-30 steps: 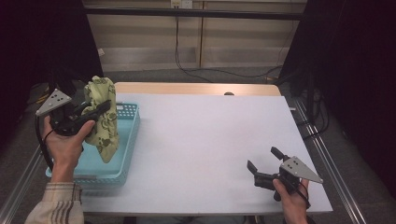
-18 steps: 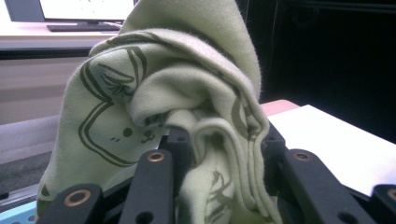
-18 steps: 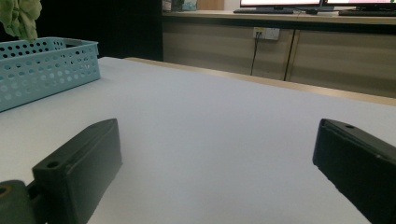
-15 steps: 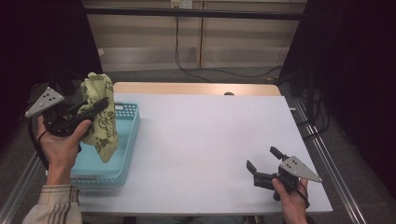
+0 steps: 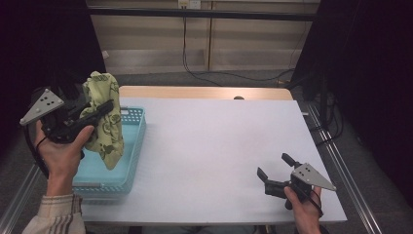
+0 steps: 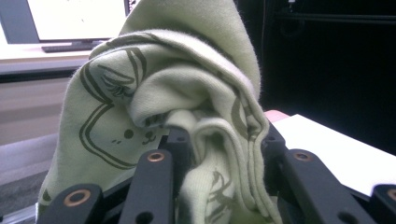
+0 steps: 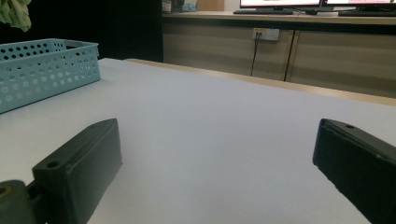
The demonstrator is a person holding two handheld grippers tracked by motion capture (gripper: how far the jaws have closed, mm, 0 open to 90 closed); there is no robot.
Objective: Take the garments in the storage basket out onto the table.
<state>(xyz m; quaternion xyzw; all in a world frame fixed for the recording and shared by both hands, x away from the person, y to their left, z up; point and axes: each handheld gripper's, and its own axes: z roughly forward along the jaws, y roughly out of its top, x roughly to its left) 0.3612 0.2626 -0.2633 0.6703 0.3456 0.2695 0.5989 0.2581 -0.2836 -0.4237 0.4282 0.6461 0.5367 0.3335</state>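
Two grippers: left gripper (image 5: 100, 111) clamped on cloth (image 5: 104, 117); right gripper (image 5: 274, 168) jaws spread, idle.
Lift: raise until hem clears basket (image 5: 130, 161).

- No words, numbers, labels or brand names can be read in any view.
- The green cloth (image 6: 154, 107) carries a printed line drawing of a cat-like face, without lettering.
- The monitor (image 7: 275, 3) screens beyond the tabletop are too small to read.

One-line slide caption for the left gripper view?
Left tool clamps a bunched green printed cloth, with the white table beyond.
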